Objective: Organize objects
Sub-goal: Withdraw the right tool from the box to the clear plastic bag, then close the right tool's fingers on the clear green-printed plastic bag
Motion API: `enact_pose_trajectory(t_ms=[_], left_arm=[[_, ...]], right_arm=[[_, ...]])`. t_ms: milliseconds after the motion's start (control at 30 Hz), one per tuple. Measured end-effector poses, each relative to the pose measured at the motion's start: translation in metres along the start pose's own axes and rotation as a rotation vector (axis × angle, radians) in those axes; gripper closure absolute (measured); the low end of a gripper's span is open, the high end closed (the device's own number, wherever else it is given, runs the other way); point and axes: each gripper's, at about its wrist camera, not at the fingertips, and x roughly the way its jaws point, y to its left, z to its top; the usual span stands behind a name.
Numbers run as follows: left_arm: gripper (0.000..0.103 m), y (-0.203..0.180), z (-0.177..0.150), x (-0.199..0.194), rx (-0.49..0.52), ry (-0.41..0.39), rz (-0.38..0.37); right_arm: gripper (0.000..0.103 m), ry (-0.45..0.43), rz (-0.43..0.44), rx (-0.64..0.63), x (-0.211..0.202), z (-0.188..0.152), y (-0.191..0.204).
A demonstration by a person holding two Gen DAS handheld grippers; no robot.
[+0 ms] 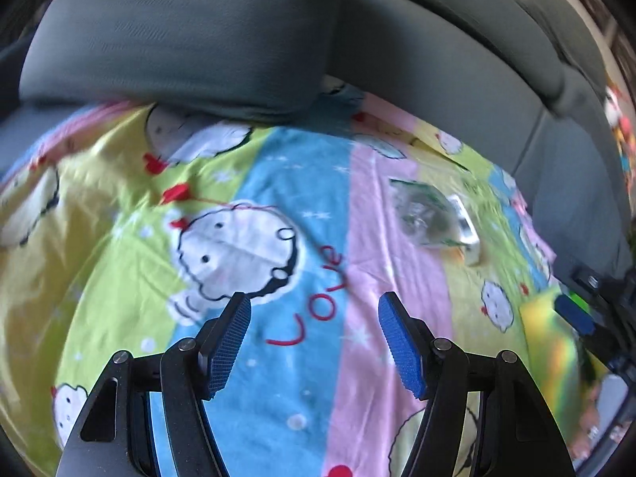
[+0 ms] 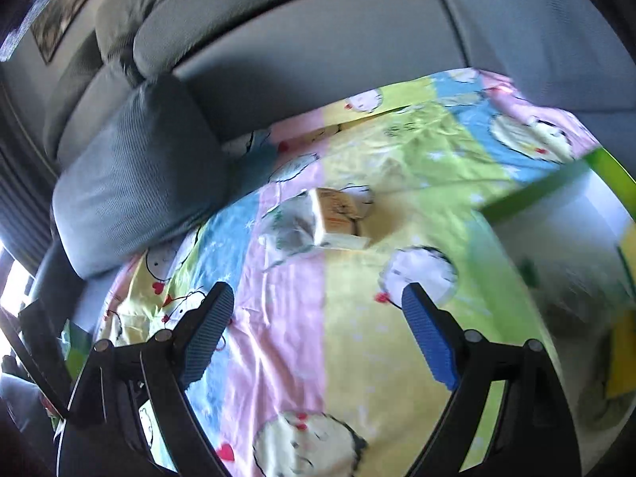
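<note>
Both the left gripper (image 1: 314, 344) and right gripper (image 2: 318, 330) had jaws apart, empty, above the sheet (image 2: 357, 318); a small box (image 2: 338, 220) lay flat there.

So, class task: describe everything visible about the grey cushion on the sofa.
The grey cushion is a plump, soft-looking block of finely ribbed fabric with rounded corners. It stands tilted against the sofa's back, its lower edge resting on the striped cartoon sheet. Neither gripper touches it.

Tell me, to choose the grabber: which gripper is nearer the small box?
Right, seemingly. The right gripper faces the small box straight ahead; the left gripper sees it farther off to its right.
</note>
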Motion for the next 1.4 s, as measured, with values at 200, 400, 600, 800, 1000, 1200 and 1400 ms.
enact_pose_trajectory(t_ms=[200, 400, 600, 800, 1000, 1200, 1400], left_arm=[[0.035, 0.016, 0.004, -0.001, -0.059, 0.014, -0.037], [0.036, 0.028, 0.009, 0.000, -0.105, 0.016, -0.047], [0.036, 0.027, 0.009, 0.004, -0.104, 0.027, -0.049], [0.035, 0.026, 0.006, 0.002, -0.079, 0.019, -0.013], [0.035, 0.030, 0.005, 0.003, -0.088, 0.027, 0.008], [0.035, 0.030, 0.004, 0.003, -0.081, 0.030, 0.017], [0.035, 0.022, 0.000, 0.006, -0.047, 0.051, 0.025]], right_arm=[[0.017, 0.072, -0.031, -0.055, 0.067, 0.031, 0.048], [0.020, 0.081, -0.149, -0.134, 0.121, 0.044, 0.064], [0.030, 0.165, -0.179, -0.199, 0.156, 0.029, 0.064], [0.046, 0.219, -0.149, -0.176, 0.157, 0.014, 0.058], [0.045, 0.352, -0.082, -0.199, 0.128, -0.014, 0.070], [0.043, 0.439, 0.002, -0.224, 0.088, -0.055, 0.073], [0.020, 0.405, 0.035, -0.172, 0.058, -0.066, 0.054]])
